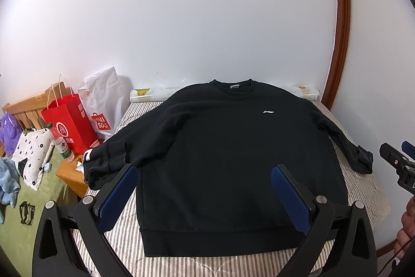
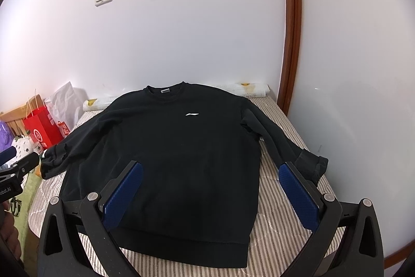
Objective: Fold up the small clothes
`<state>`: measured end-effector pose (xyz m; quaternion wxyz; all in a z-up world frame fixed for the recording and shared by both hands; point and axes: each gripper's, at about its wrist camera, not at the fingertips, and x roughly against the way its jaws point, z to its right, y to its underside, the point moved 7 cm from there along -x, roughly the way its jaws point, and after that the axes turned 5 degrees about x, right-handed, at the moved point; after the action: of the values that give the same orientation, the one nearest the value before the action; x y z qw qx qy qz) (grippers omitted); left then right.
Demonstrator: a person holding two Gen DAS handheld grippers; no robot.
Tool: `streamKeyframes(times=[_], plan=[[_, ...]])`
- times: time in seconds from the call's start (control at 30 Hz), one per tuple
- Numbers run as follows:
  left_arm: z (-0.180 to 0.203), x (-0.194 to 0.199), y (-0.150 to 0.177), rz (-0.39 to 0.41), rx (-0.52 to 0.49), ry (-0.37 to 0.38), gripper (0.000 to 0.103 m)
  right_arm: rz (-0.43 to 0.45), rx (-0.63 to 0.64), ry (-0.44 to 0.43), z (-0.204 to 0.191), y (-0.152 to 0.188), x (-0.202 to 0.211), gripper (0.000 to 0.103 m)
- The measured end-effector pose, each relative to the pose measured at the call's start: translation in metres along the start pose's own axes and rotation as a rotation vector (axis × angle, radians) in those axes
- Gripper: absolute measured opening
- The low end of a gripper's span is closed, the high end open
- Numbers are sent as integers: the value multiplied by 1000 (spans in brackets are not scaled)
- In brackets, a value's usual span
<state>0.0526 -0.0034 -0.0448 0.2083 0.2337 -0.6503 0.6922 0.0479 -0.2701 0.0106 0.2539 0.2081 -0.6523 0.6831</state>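
Observation:
A black sweatshirt with a small white chest logo lies flat, face up, on a striped surface, collar toward the wall and both sleeves spread out. It also shows in the right wrist view. My left gripper is open and empty, hovering over the lower part of the sweatshirt. My right gripper is open and empty, above the hem's right side; its right finger is near the right sleeve cuff. The right gripper also shows at the edge of the left wrist view.
A white wall stands close behind and on the right, with a brown door frame. At the left are a red paper bag, a white bag, a bottle, a patterned pillow and a wooden stand.

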Motion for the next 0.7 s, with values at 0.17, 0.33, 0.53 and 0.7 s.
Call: streamKeyframes(times=[0.17,0.33,0.53,0.7], plan=[[0,-1,0,0,-2,-1,103,-3,-7,0,2,1,-1,103],[0,0,1,-1,2,-2,103,-3,-11,-1,3,2,-3,103],[-1,-2,0,4,-7,1,103,0,-6,-9,1,2,-4,103],[-1,-7,3,13,-29,0,103,-12,2,-17,-3,3,-11,103]])
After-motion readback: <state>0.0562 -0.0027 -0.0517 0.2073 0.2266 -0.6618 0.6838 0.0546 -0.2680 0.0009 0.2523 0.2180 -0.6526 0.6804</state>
